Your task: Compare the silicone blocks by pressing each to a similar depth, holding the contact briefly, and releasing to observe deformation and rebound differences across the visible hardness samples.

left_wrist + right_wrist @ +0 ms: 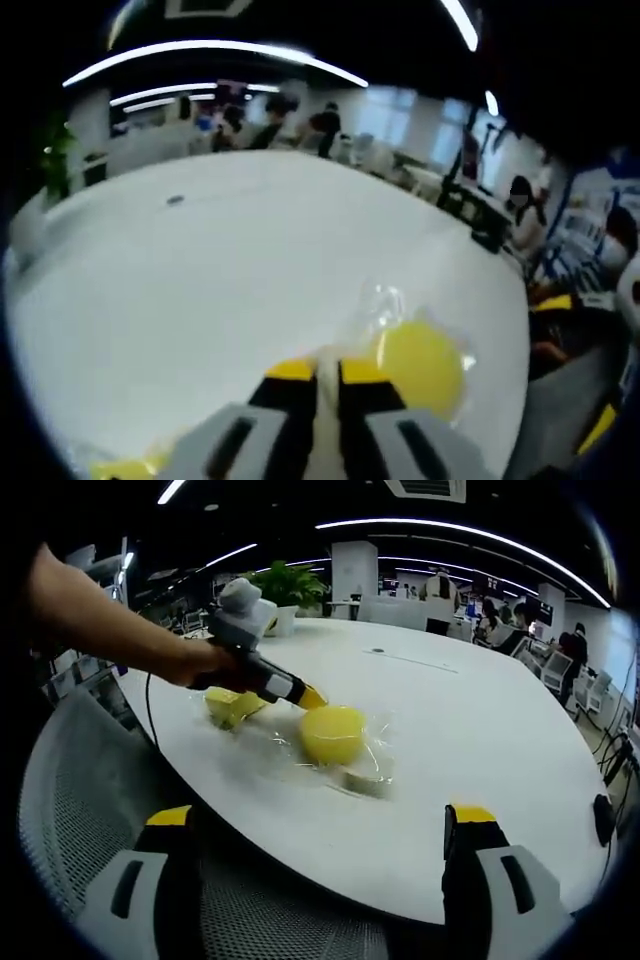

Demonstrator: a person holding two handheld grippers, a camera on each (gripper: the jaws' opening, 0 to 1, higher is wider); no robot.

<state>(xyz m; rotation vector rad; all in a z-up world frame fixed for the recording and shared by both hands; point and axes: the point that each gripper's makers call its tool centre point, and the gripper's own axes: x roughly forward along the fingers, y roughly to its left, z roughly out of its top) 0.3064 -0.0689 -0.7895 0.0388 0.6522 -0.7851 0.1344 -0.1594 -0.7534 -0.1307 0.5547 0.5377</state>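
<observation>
A round yellow silicone block (422, 366) lies in clear plastic wrap on the white table (230, 270), just right of my left gripper (327, 371), whose yellow-tipped jaws stand shut with nothing between them. In the right gripper view the same block (332, 734) sits mid-table, with the left gripper (310, 697) held by a person's hand at its upper left edge; I cannot tell if they touch. A second yellow block (232, 706) lies under that gripper. A pale block (366, 781) rests in front. My right gripper (320, 818) hangs open, short of the table edge.
A grey mesh chair (90, 810) stands below the table's near edge. A potted plant (290, 583) is at the table's far side. Desks and several people fill the office behind. A small dark mark (175, 200) lies far out on the table.
</observation>
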